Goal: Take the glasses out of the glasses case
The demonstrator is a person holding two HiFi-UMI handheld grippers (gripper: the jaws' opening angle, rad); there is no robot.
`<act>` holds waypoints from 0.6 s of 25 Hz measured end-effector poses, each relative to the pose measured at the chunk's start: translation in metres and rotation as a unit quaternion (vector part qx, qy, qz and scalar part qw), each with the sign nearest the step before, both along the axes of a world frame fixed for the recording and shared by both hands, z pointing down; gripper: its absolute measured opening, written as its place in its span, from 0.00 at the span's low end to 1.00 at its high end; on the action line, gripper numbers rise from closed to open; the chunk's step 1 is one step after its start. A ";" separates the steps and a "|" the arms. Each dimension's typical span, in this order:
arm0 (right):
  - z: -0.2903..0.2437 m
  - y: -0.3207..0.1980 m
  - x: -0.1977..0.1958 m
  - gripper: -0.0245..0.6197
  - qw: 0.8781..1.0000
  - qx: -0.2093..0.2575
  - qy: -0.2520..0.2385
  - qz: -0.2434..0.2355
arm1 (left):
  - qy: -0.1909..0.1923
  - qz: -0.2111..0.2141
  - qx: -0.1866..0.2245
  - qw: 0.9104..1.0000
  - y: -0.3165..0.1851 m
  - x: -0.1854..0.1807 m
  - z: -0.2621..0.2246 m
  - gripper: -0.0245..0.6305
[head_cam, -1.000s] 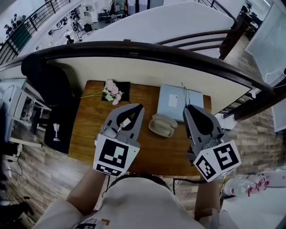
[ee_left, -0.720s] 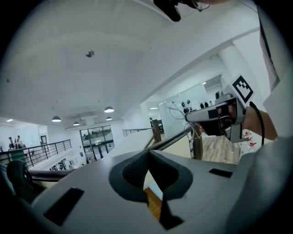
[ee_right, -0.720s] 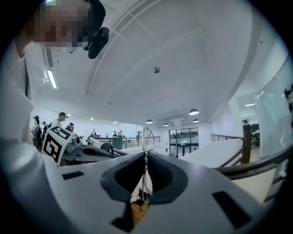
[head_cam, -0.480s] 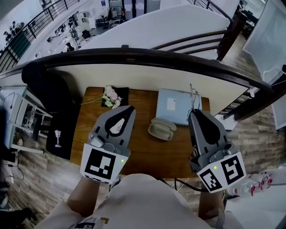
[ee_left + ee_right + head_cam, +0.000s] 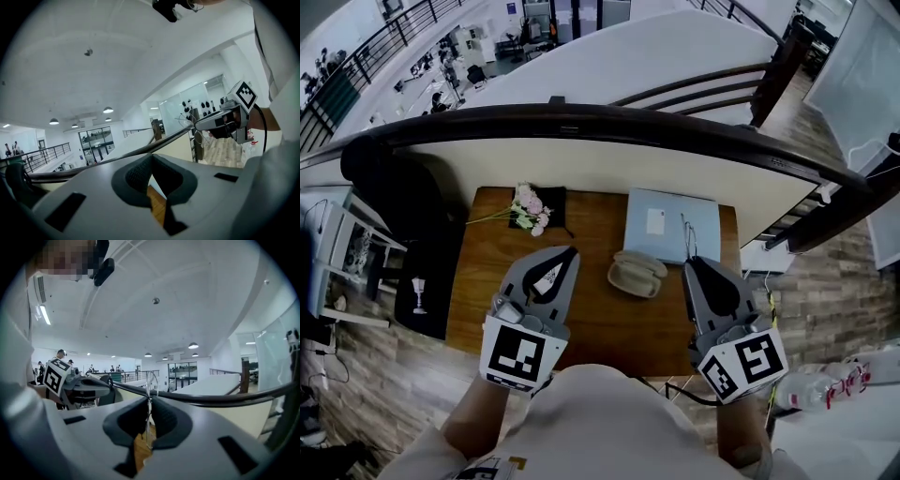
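Observation:
A beige glasses case (image 5: 637, 274) lies mid-table on the wooden table (image 5: 483, 281); I cannot tell whether its lid is up. My right gripper (image 5: 690, 263) hovers just right of the case, shut on thin wire-framed glasses (image 5: 685, 234) that stick up past its tip. In the right gripper view the wire frame (image 5: 149, 387) stands pinched between the pads of that gripper (image 5: 149, 401). My left gripper (image 5: 571, 251) hangs left of the case, a short gap away. Its jaws (image 5: 151, 158) meet with nothing between them.
A light blue flat box (image 5: 667, 217) lies behind the case. Pink flowers (image 5: 528, 202) rest on a black cloth (image 5: 551, 196) at the back left. A dark curved railing (image 5: 581, 117) runs beyond the table. A black chair (image 5: 389, 183) stands at the left.
Both grippers have drawn back from the far side of the table toward me. The right one kept the glasses and the case stayed put.

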State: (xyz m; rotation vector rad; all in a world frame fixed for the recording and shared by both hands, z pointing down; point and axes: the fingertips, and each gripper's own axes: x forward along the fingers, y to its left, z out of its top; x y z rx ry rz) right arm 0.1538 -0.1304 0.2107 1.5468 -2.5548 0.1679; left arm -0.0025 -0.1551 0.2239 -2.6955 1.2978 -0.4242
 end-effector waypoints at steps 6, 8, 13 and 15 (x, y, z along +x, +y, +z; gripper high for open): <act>0.022 0.005 -0.006 0.09 1.000 -0.026 0.003 -0.007 | -0.014 -0.008 -0.019 1.000 0.004 -0.005 0.020 0.04; 0.020 0.004 -0.010 0.09 1.000 -0.025 0.003 -0.012 | -0.015 -0.015 -0.017 1.000 0.001 -0.009 0.018 0.04; 0.020 0.008 -0.016 0.09 0.999 -0.028 -0.004 -0.017 | -0.005 -0.030 -0.018 0.999 0.001 -0.019 0.015 0.04; 0.019 0.009 -0.017 0.09 0.999 -0.026 -0.003 -0.018 | -0.004 -0.030 -0.016 0.999 0.003 -0.020 0.014 0.04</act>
